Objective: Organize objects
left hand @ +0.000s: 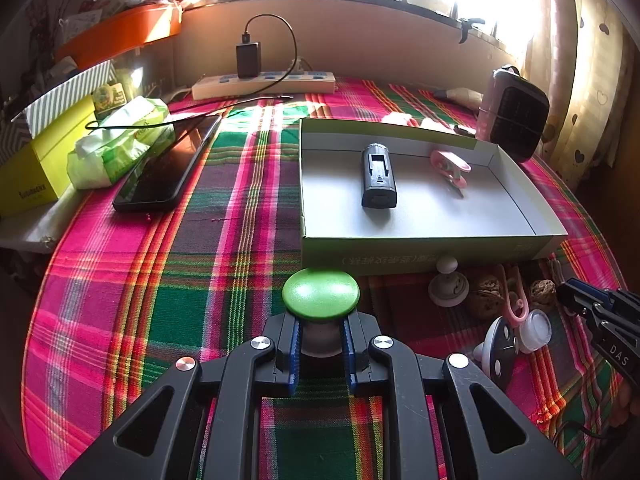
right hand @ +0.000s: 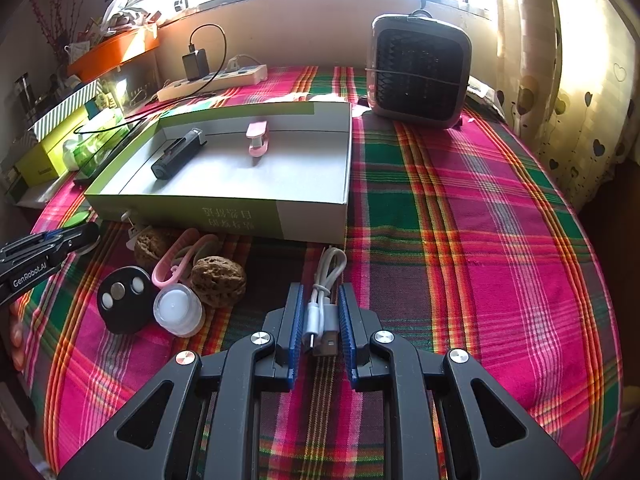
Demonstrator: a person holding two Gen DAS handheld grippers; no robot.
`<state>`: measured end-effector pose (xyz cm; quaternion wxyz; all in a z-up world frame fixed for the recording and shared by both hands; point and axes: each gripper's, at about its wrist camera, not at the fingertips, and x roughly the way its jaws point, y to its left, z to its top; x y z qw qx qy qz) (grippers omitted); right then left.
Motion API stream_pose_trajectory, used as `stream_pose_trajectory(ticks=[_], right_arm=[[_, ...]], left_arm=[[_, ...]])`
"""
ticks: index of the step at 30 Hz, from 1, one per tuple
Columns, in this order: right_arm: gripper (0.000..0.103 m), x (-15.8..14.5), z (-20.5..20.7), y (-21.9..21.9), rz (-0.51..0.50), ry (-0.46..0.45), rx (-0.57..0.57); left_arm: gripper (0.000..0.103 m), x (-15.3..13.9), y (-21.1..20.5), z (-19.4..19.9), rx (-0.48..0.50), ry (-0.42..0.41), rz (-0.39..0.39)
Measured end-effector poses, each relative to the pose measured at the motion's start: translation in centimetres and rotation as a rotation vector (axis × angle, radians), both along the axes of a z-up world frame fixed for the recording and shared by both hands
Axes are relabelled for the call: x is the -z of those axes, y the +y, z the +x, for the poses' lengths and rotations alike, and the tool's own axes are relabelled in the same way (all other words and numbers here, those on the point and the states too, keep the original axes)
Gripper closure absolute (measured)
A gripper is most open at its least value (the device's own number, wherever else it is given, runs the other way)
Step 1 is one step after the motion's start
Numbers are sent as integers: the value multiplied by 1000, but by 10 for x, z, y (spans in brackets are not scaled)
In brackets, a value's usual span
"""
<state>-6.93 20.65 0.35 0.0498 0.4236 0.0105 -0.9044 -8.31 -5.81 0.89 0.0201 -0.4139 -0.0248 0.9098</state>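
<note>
- Your left gripper [left hand: 320, 350] was clamped on the green-capped knob [left hand: 321, 293], just in front of the box [left hand: 420, 246].
- Your right gripper [right hand: 319, 334] had its jaws around the bundled white cable [right hand: 324, 300], lying near the box's front wall; whether they pinched it, I cannot tell.

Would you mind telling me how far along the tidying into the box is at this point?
Done: a black device and a pink clip lie in the box. In hand: the left claw grips a green-capped knob; the right claw is around a white cable, though contact is unclear. Left on the cloth: two walnuts, a round black piece, a small white jar, a pink loop and a white knob.
</note>
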Motion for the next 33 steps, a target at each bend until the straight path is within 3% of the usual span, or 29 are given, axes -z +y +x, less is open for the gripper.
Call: stream_pose_trajectory(ticks=[18, 33], right_arm=[[84, -11, 6, 2, -29, 33, -13], [84, -43, -10, -6, -43, 92, -74]], left_arm=[[88, -18, 2, 9, 12, 41, 12], [88, -43, 19, -8, 88, 75, 16]])
